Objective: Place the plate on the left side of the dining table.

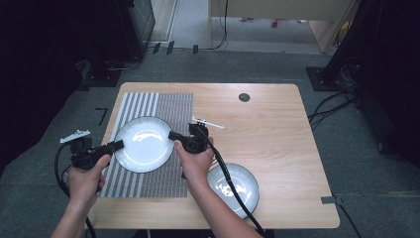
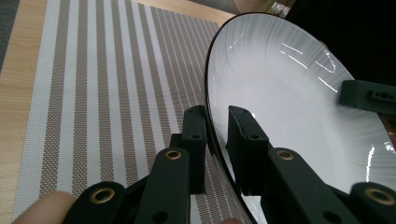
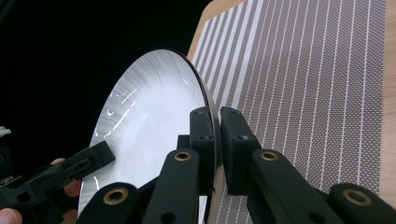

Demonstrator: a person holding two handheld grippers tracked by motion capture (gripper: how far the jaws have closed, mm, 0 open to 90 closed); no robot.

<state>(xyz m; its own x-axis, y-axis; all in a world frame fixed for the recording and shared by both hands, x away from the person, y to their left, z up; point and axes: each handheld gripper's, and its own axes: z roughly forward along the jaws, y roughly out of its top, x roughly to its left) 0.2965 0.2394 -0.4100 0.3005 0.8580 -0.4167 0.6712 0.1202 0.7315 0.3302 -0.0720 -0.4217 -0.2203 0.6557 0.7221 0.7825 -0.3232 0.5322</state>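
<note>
A white plate with a dark rim (image 1: 145, 144) is held between both grippers over a striped placemat (image 1: 163, 106). On the plate's left edge my left gripper (image 1: 119, 145) is shut, and my right gripper (image 1: 173, 135) is shut on its right edge. The left gripper view has my left gripper (image 2: 217, 116) pinching the thin rim of the plate (image 2: 280, 93), with the placemat (image 2: 102, 84) below it. In the right gripper view my right gripper (image 3: 218, 116) clamps the opposite rim of the plate (image 3: 149, 121), and the left gripper (image 3: 60, 172) grips the far side.
A second white plate (image 1: 233, 188) lies on the wooden table (image 1: 267, 129) near its front edge, just right of my right forearm. A small dark round spot (image 1: 244, 97) marks the table's far side. Dark floor and cables surround the table.
</note>
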